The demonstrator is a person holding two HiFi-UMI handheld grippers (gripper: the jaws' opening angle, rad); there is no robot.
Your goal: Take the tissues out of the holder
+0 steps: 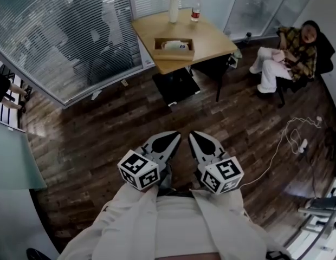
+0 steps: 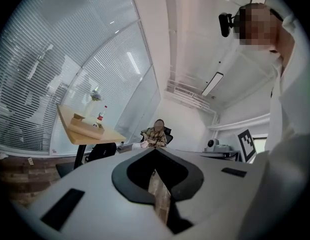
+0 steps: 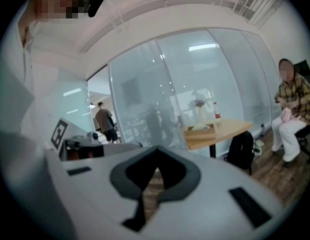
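I see a dark wood-plank floor [image 1: 92, 140], a light wooden table [image 1: 214, 39] against frosted glass walls with slatted blinds [image 1: 54, 31], and a white cable [image 1: 277, 146] trailing across the boards

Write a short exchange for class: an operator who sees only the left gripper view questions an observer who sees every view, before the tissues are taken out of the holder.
Operator: My view shows the holder only from the side, far off on the table. Is there anything in it?
Observer: Yes. The head view looks down into the holder, and white tissues lie inside it.
Operator: What is the right gripper doing?
Observer: In its own view the right gripper has its jaws together, with nothing between them.
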